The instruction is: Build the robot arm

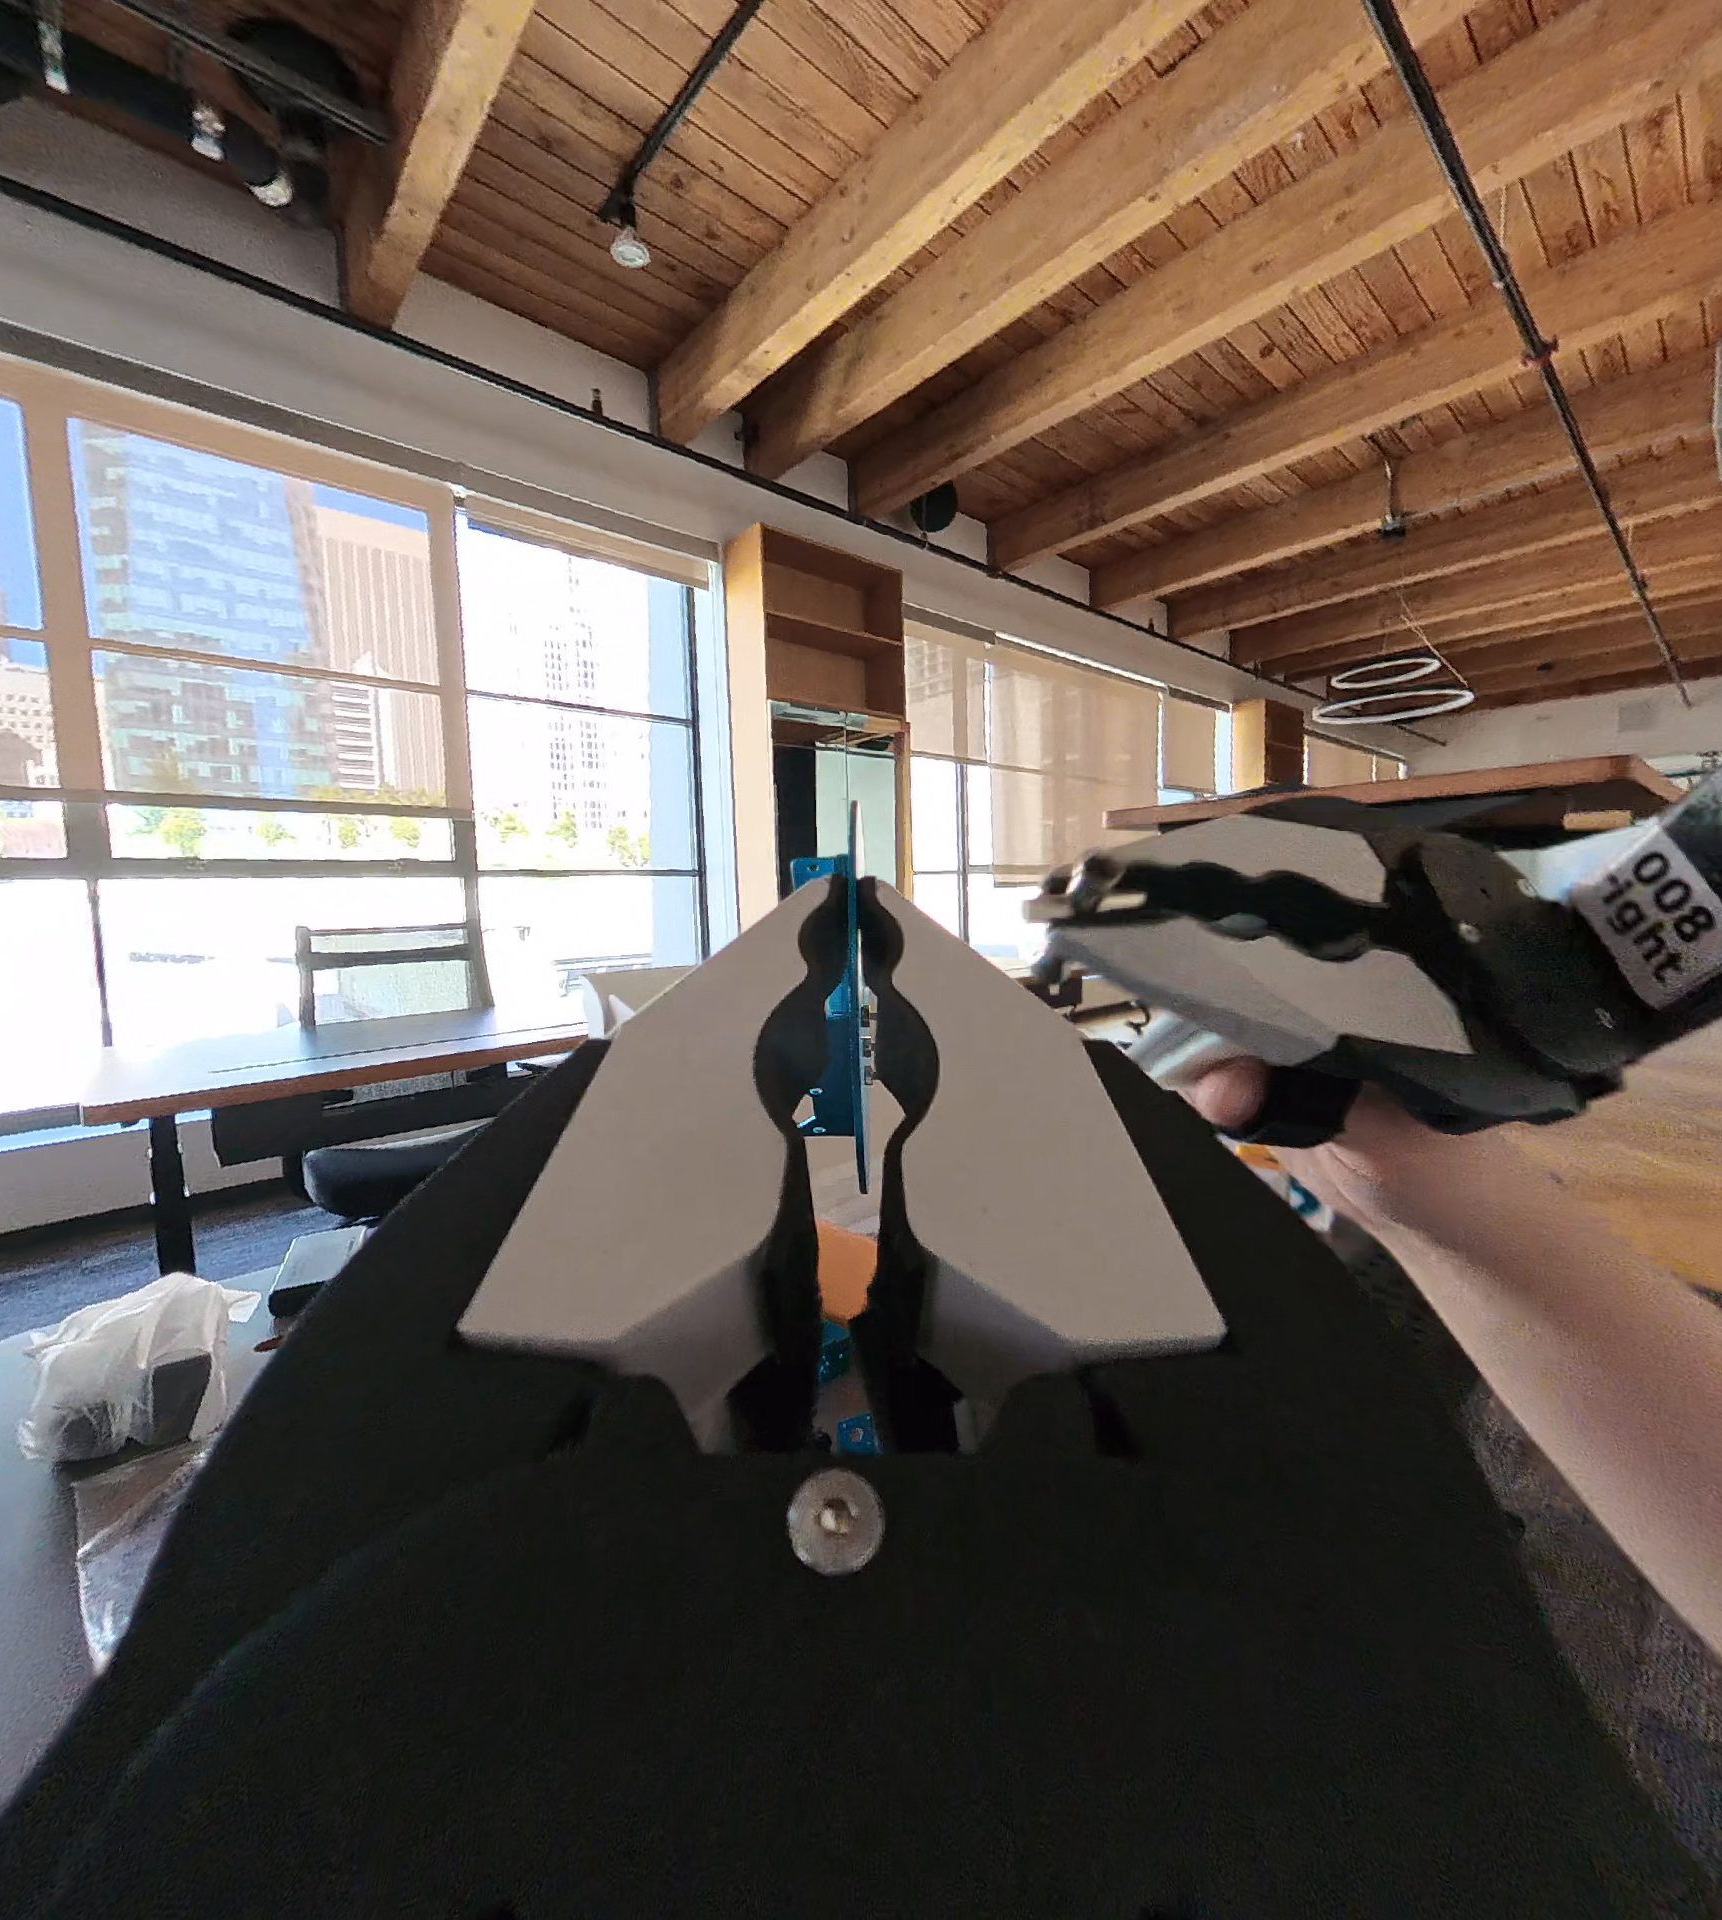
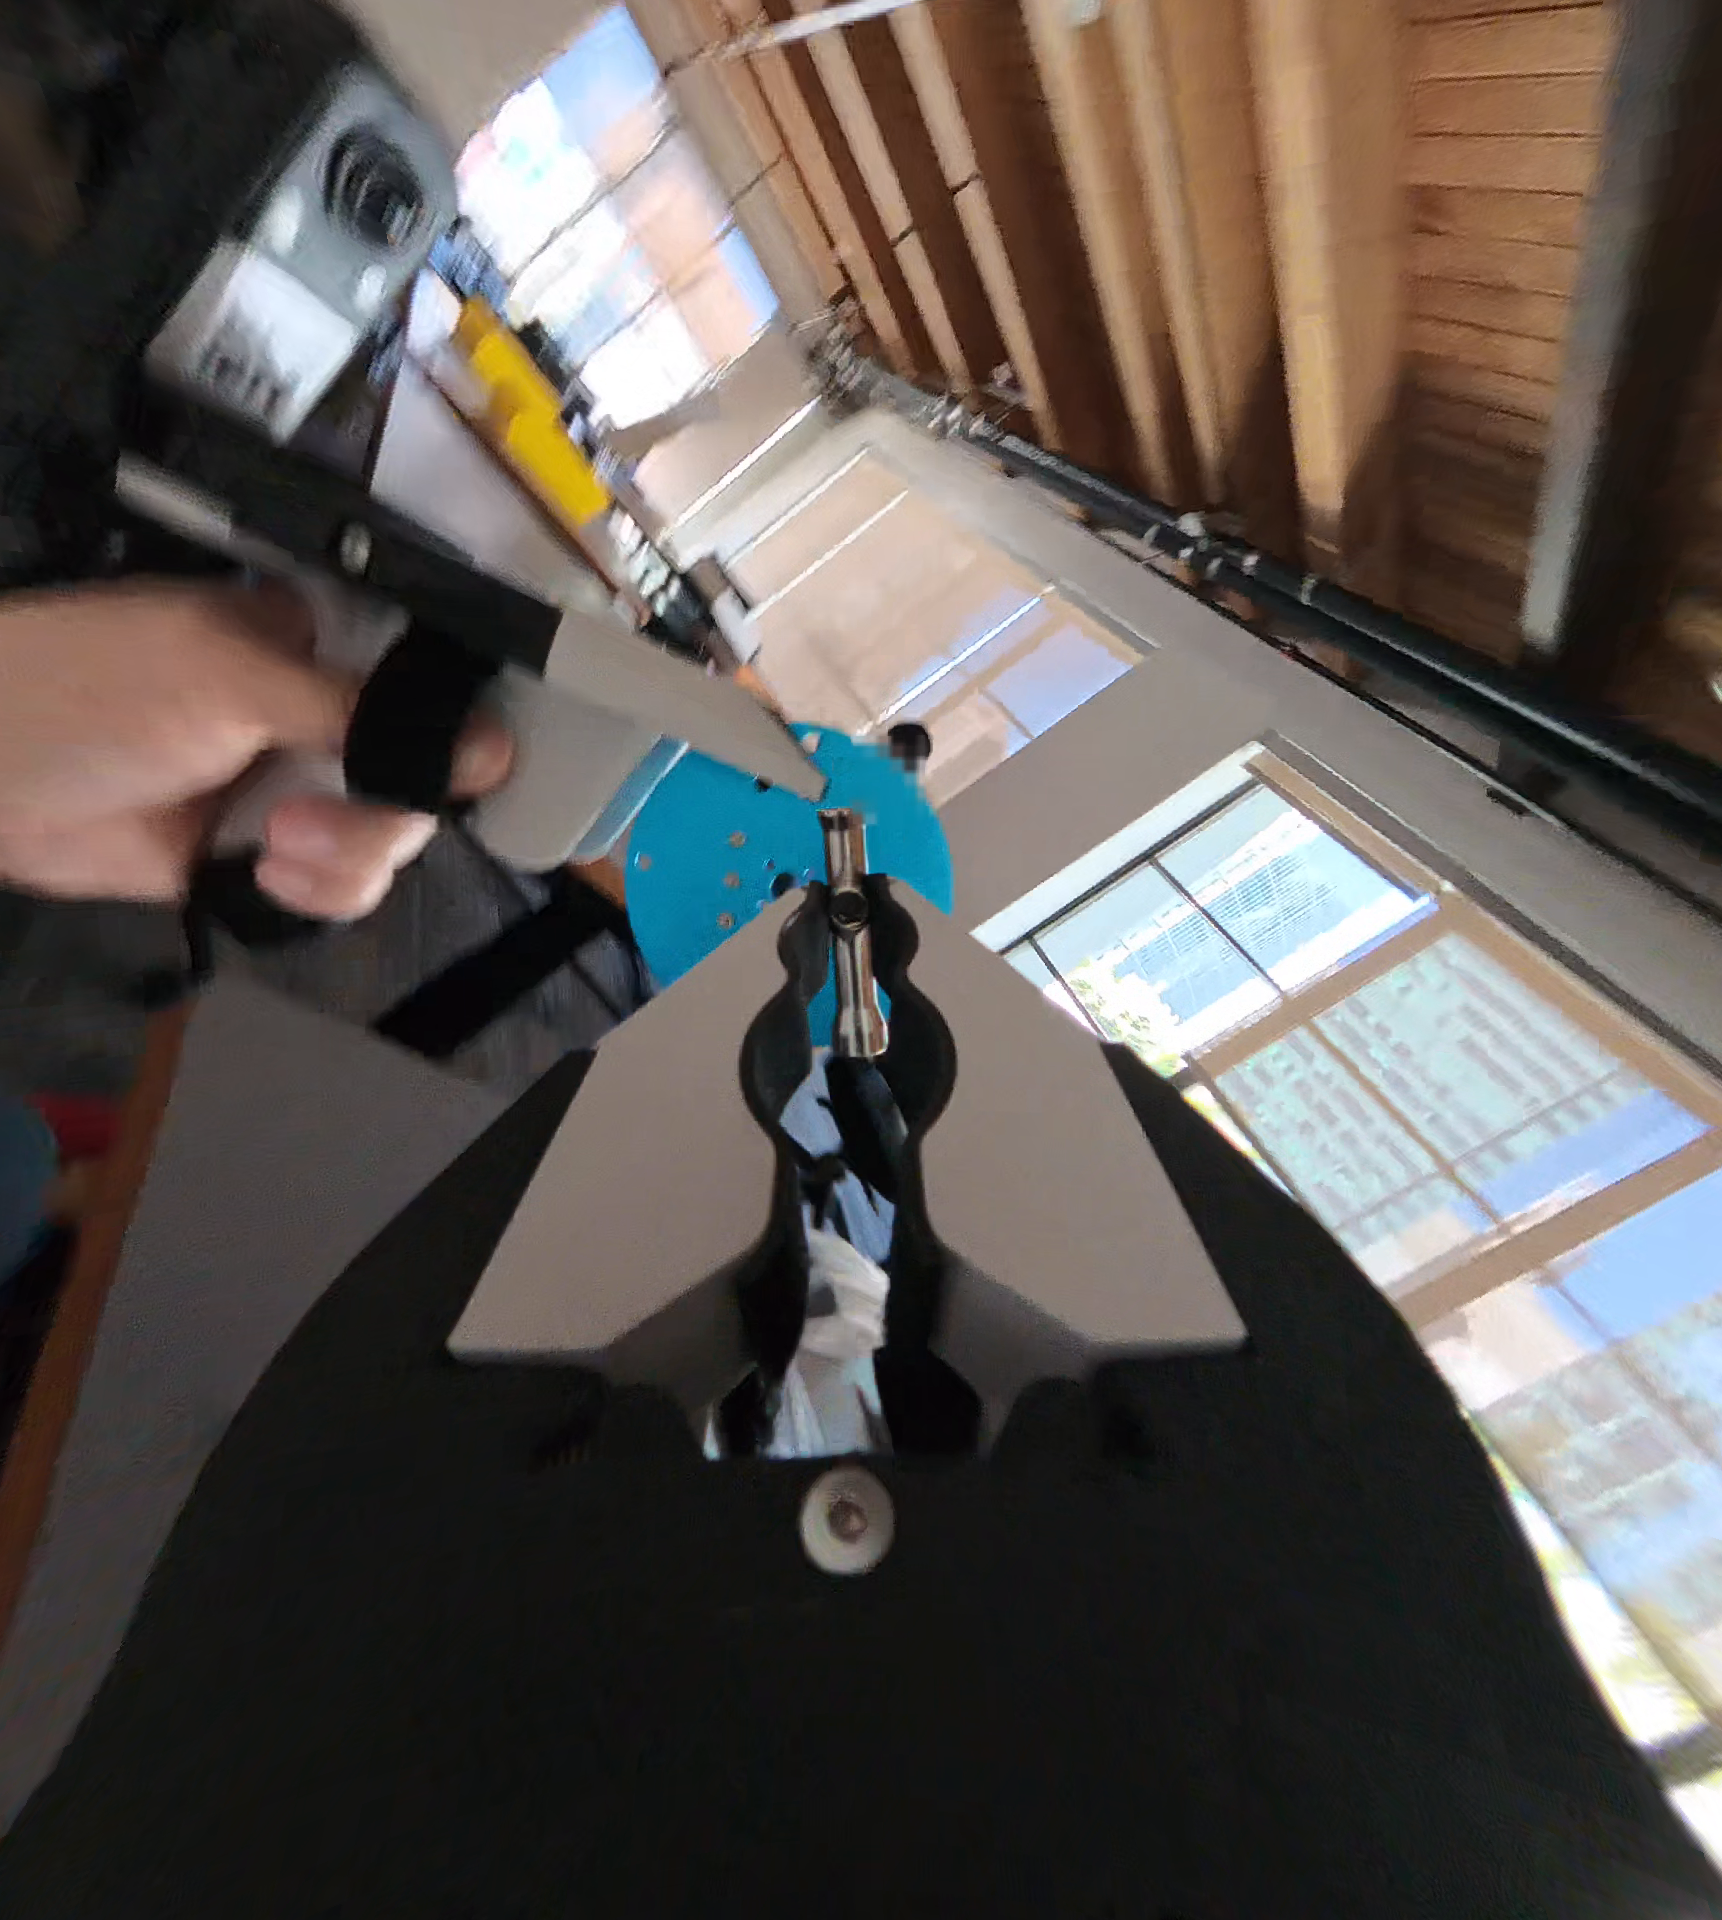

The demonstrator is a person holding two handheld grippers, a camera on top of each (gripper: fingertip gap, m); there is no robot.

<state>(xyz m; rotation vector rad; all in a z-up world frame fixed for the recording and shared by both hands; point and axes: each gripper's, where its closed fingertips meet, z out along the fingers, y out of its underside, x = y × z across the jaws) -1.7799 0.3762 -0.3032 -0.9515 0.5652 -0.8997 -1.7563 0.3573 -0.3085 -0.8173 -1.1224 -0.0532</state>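
Note:
My left gripper (image 1: 852, 888) is shut on a blue metal plate (image 1: 841, 1049), seen edge-on and held up in the air. In the right wrist view the plate (image 2: 711, 862) is a round blue disc with several small holes, clamped by the left gripper (image 2: 805, 779). My right gripper (image 2: 849, 894) is shut on a small silver T-shaped socket tool (image 2: 852, 966), whose tip is at the plate's face. In the left wrist view the right gripper (image 1: 1065, 909) comes in from the right with the tool (image 1: 1091, 894) a short way from the plate. A person's hand (image 2: 109, 727) holds the left gripper.
A wooden desk (image 1: 337, 1060) with a chair behind it stands by large windows. A white plastic bag (image 1: 130, 1371) lies on a grey surface at the lower left. An orange object (image 1: 841, 1268) shows below the left fingers. A tall wooden shelf (image 1: 815, 644) stands between the windows. My two grippers' fingertips are within a few centimetres of each other.

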